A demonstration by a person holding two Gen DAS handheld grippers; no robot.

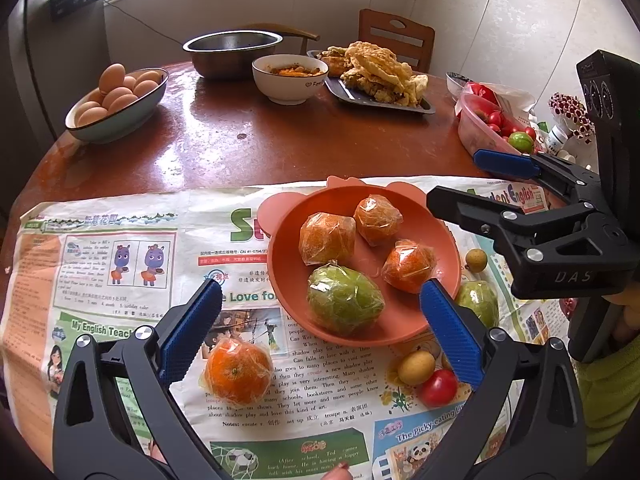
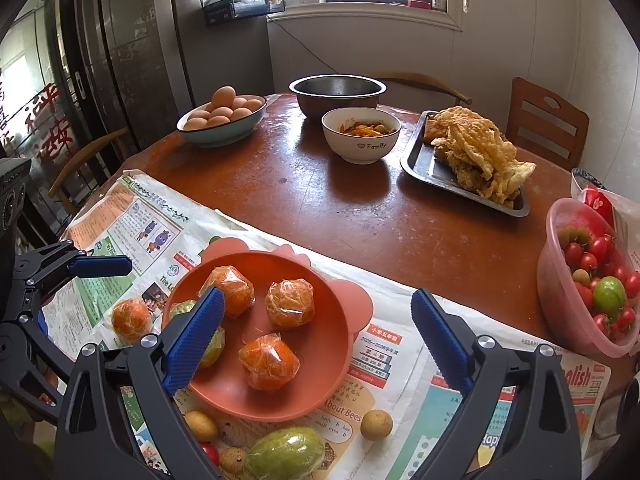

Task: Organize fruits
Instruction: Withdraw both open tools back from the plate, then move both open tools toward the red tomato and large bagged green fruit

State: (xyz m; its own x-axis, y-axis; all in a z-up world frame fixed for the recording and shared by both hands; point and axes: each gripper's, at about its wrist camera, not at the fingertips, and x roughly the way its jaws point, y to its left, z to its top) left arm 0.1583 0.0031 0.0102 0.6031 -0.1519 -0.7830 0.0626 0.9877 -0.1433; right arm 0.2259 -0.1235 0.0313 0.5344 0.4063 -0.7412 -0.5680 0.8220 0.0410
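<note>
Left camera: the left gripper [image 1: 320, 328] is wide apart, holding nothing, over the orange plate [image 1: 288, 276] with wrapped oranges [image 1: 327, 238]. The newspaper [image 1: 120, 280] says "My English Teacher".

Right camera: the right gripper [image 2: 316, 340] is wide apart too. The white bowl [image 2: 360, 144] says "Family".

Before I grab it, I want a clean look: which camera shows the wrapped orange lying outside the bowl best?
The left wrist view: the loose wrapped orange lies large and unobstructed between the open left gripper fingers. The right wrist view shows it smaller, beside the orange bowl.
</note>
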